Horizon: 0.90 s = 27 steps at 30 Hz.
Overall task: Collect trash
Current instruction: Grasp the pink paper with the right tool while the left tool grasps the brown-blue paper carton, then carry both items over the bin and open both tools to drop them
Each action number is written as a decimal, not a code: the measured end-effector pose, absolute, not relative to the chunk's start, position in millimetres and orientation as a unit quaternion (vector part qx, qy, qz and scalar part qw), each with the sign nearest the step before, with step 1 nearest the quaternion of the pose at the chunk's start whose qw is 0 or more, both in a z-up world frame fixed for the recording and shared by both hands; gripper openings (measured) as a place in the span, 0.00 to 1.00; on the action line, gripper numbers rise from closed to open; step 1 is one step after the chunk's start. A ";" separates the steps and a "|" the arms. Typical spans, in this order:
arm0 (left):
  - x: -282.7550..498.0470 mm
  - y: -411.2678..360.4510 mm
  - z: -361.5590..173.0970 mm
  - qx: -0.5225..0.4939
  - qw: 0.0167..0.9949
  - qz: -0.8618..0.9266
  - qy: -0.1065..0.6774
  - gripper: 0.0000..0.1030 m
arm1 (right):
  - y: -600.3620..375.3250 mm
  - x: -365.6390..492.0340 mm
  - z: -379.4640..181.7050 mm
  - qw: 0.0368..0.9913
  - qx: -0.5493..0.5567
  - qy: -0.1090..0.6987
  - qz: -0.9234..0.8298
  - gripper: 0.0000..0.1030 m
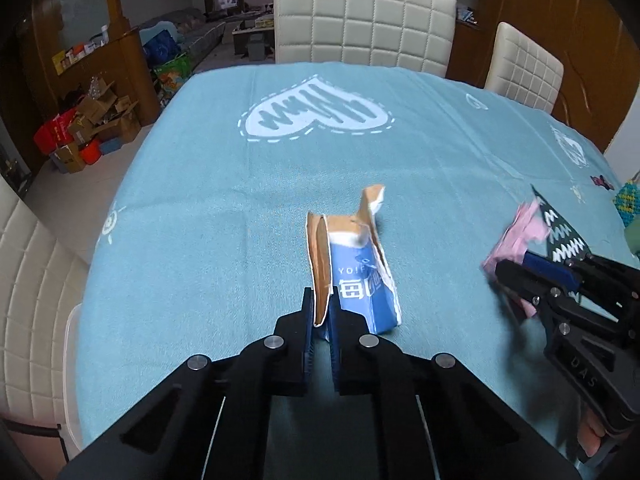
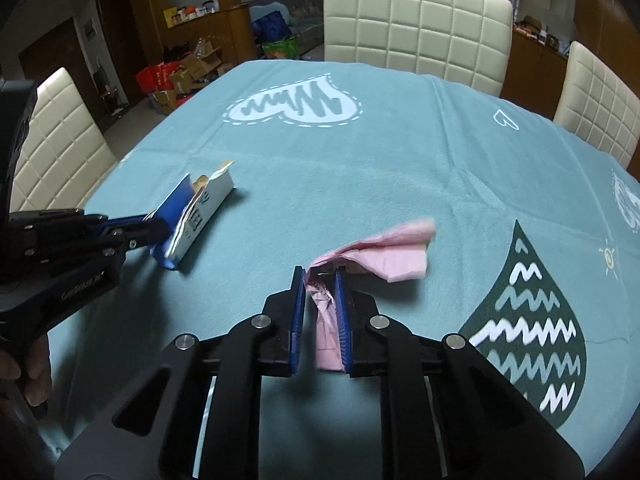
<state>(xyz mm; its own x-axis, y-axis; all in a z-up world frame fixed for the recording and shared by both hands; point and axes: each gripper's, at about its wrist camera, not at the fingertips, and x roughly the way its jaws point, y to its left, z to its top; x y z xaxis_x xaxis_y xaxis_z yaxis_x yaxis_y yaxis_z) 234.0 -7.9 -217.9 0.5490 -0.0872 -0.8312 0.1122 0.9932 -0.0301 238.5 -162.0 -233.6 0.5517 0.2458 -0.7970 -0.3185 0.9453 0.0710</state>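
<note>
Here, your left gripper (image 1: pixel 320 300) is pinching the torn blue carton (image 1: pixel 360 280) while your right gripper (image 2: pixel 320 280) is clamping the crumpled pink paper (image 2: pixel 384 252).

The tablecloth (image 1: pixel 224 200) is a matt, slightly fuzzy blue cloth with printed white shapes. The torn carton (image 1: pixel 360 280) is thin cardboard, printed blue and white outside with a faint sheen, raw brown inside. The pink wrapper (image 2: pixel 384 256) looks like thin, creased paper. Both grippers are matt black plastic with ribbed blue pads (image 2: pixel 298 308) and shiny metal pins (image 1: pixel 367 340). The chairs (image 2: pixel 416 20) are quilted cream leatherette, softly glossy.
</note>
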 end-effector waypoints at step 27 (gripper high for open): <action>130.7 -18.0 -146.7 0.043 0.904 -0.074 0.420 0.06 | -165.0 126.4 -166.1 0.904 -0.034 0.388 0.175 0.10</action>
